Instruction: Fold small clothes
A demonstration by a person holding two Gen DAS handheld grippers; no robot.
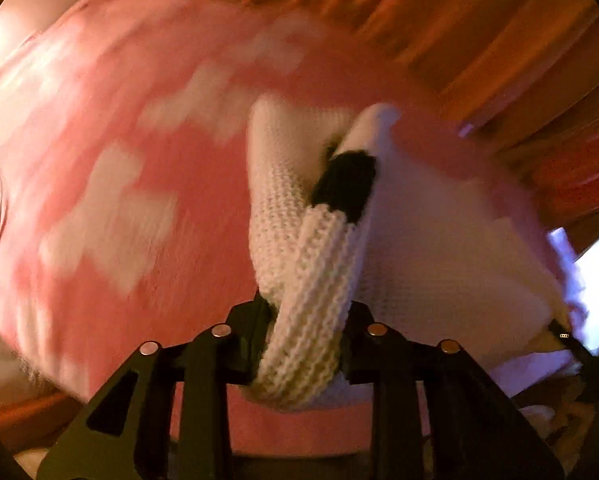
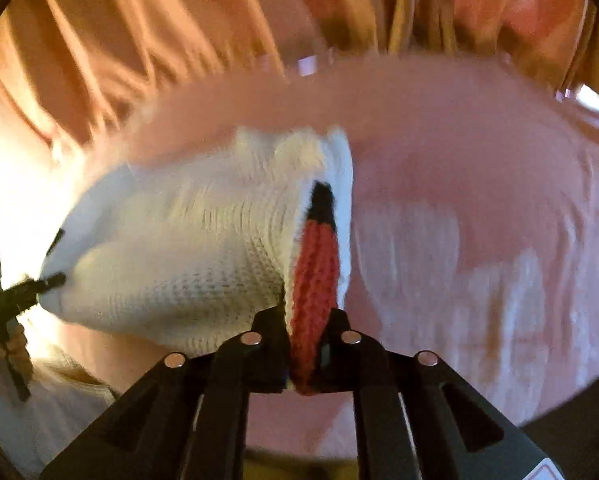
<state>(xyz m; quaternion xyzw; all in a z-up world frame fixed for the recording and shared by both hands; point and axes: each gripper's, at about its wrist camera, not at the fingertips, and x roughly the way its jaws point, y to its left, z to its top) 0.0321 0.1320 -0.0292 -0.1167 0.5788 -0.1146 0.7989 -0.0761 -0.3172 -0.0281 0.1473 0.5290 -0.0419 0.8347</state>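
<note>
Item: white knit garment, small, ribbed at the edges, with a black band and a red band.

Location: stretched between my two tools, hanging just ahead of both sets of fingers, above a pink cloth with pale patches. Folded orange fabric lies beyond that.

Left gripper: jaws narrow, clamped on a white ribbed edge that runs straight out from the tips to the black band ahead.

Right gripper: jaws nearly together, pinching the red ribbed edge, with the white body spreading off to its left. From here I can see my other tool biting the far corner of the knit, well off to the left.

Condition: both views are smeared, so I cannot read the garment's full outline or tell which part of it each rib belongs to.

Handling note, my judgement: I take this as the carry-over stage of a fold. To do it well I would keep both grips firm and the held edge taut and level between the tools, lay it down so that edge meets edge squarely, and only release once the knit rests flat on the pink cloth. The knit looks stretchy; uneven pull would skew the crease.
</note>
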